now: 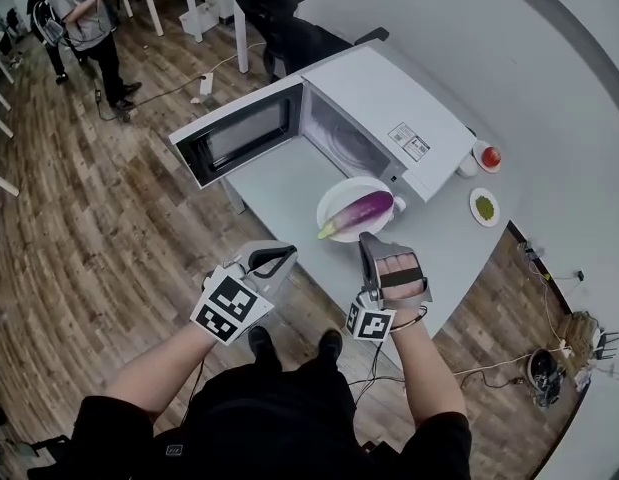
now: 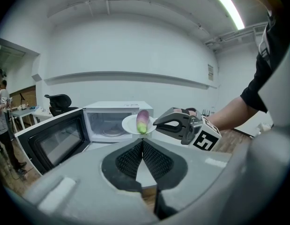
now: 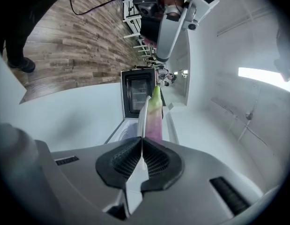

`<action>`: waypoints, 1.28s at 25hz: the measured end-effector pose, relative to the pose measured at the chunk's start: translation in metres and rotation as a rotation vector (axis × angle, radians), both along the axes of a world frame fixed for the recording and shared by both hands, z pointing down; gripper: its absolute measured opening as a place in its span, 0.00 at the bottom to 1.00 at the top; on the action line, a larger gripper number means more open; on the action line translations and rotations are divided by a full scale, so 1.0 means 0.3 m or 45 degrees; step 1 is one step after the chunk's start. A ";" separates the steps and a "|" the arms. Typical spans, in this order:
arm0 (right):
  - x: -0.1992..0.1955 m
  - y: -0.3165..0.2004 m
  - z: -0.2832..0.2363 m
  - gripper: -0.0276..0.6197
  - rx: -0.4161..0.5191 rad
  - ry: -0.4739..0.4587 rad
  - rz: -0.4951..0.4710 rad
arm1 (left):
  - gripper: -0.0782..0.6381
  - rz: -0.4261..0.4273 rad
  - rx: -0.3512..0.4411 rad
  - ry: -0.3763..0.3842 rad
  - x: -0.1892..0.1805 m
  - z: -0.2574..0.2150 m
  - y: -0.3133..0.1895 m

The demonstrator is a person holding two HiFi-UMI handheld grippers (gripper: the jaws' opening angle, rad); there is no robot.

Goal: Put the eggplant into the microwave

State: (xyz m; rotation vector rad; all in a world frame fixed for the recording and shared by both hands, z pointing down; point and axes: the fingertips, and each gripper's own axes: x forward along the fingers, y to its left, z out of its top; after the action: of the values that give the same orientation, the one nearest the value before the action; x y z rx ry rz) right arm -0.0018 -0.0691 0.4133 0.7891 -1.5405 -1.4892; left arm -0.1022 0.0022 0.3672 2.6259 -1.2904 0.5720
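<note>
A purple eggplant [image 1: 361, 210] with a green end lies on a white plate [image 1: 338, 196], held just in front of the open microwave [image 1: 389, 98]. My right gripper [image 1: 370, 236] is shut on the plate's near rim. In the right gripper view the plate [image 3: 141, 118] stands edge-on between the pads, with the eggplant [image 3: 155, 118] beside it. My left gripper [image 1: 287, 252] hovers to the left of the plate, shut and empty. The left gripper view shows its jaws [image 2: 143, 142] pressed together, with the plate [image 2: 130, 124], the eggplant [image 2: 142, 121] and the right gripper [image 2: 156, 123] beyond them.
The microwave door [image 1: 244, 133] swings out to the left over the white table [image 1: 279, 183]. Two small dishes, one with a red thing [image 1: 489, 156] and one with green [image 1: 484, 207], sit right of the microwave. A black chair [image 1: 289, 28] and a standing person [image 1: 84, 18] are farther back.
</note>
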 end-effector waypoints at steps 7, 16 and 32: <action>-0.085 -0.016 -0.013 0.08 -0.006 -0.037 0.071 | 0.12 -0.026 0.015 0.036 -0.111 -0.009 0.001; -0.147 -0.061 -0.036 0.08 -0.004 -0.045 0.040 | 0.12 -0.091 0.022 0.066 -0.154 -0.005 -0.061; -0.223 -0.173 -0.032 0.08 -0.029 -0.090 -0.006 | 0.12 -0.119 0.051 0.029 -0.178 -0.020 -0.240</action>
State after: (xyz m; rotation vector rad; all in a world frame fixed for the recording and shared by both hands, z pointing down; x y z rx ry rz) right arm -0.0688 -0.1210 0.4035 0.8338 -1.6099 -1.4587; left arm -0.1555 -0.0697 0.3611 2.5794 -1.4237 0.5055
